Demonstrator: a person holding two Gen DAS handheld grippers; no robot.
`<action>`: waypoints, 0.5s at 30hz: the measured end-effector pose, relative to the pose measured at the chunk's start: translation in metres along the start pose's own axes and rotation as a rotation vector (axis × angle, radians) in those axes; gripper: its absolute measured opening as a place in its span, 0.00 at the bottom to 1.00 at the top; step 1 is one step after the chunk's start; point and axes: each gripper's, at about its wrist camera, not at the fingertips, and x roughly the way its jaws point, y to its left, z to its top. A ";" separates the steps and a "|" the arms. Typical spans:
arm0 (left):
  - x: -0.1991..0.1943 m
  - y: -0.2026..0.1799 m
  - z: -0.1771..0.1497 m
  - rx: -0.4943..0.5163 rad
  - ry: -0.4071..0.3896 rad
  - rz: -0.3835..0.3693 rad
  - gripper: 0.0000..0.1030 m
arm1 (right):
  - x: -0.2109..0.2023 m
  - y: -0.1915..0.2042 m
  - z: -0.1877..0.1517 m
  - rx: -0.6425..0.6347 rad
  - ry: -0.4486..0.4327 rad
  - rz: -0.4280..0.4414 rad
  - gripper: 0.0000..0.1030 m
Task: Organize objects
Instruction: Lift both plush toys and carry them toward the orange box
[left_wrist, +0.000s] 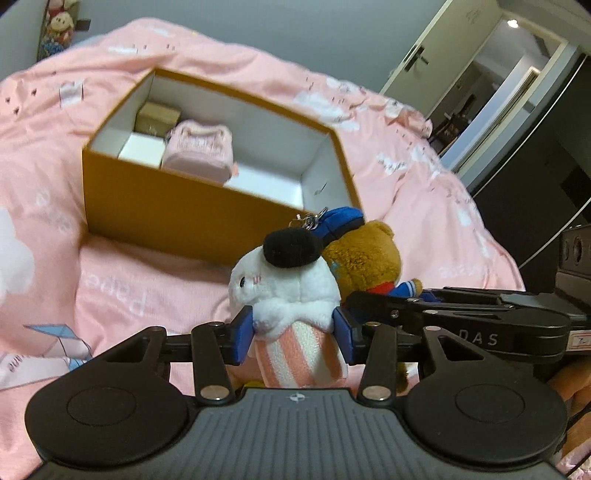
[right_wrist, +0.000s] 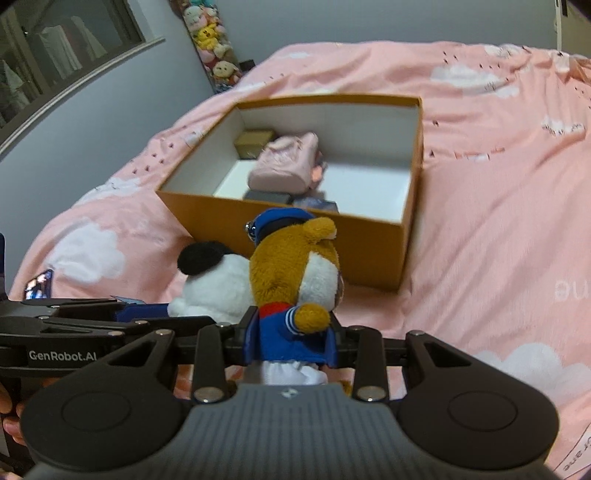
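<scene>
Two tongs grip plush toys near box.

The box sits open-topped on the bed, its near wall standing between the two toys and the inside. The left half is taken: a pink pouch, a tan block behind it, flat items along the near wall. The right half of the floor is bare white (the widest gap). The bunny and bear crowd each other, touching. Bed right of the box lies free.
</scene>
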 end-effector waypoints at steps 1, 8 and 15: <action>-0.004 -0.001 0.001 0.003 -0.011 -0.001 0.50 | -0.003 0.002 0.002 -0.003 -0.007 0.004 0.36; -0.018 -0.012 0.021 0.027 -0.096 0.002 0.50 | -0.022 0.010 0.015 -0.015 -0.085 0.016 0.36; -0.029 -0.026 0.052 0.082 -0.184 0.013 0.50 | -0.037 0.018 0.044 -0.034 -0.187 0.011 0.35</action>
